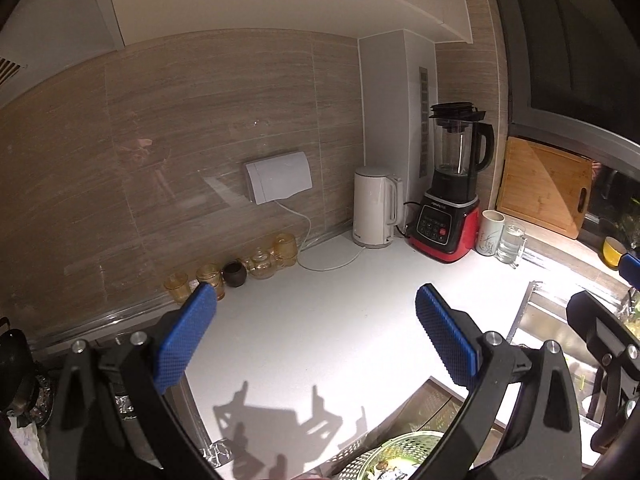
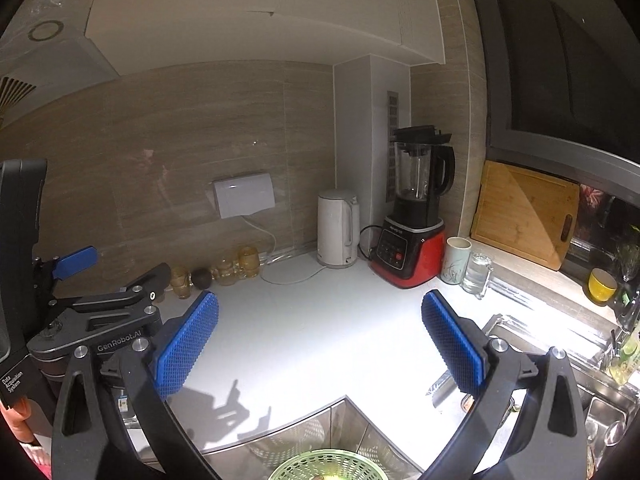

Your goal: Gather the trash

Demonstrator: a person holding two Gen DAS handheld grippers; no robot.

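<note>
My left gripper (image 1: pixel 316 340) is open and empty above the white countertop (image 1: pixel 320 300); it also shows at the left of the right wrist view (image 2: pixel 76 258). My right gripper (image 2: pixel 320 340) is open and empty above the same countertop (image 2: pixel 312 320), near the sink corner; part of it shows at the right edge of the left wrist view (image 1: pixel 630 270). A green strainer basket (image 2: pixel 332 466) with scraps in it sits in the steel sink (image 2: pixel 304 432) just below both grippers, and it shows in the left wrist view (image 1: pixel 400 456) too. I see no loose trash on the counter.
Along the wall stand amber glass cups (image 1: pixel 276 256), a dark small pot (image 1: pixel 235 273), a white kettle (image 1: pixel 374 208), a red-black blender (image 1: pixel 448 200), a mug (image 1: pixel 489 232) and a glass mug (image 1: pixel 509 244). A wooden cutting board (image 2: pixel 524 216) leans at the right. A yellow bowl (image 2: pixel 600 286) sits by the window.
</note>
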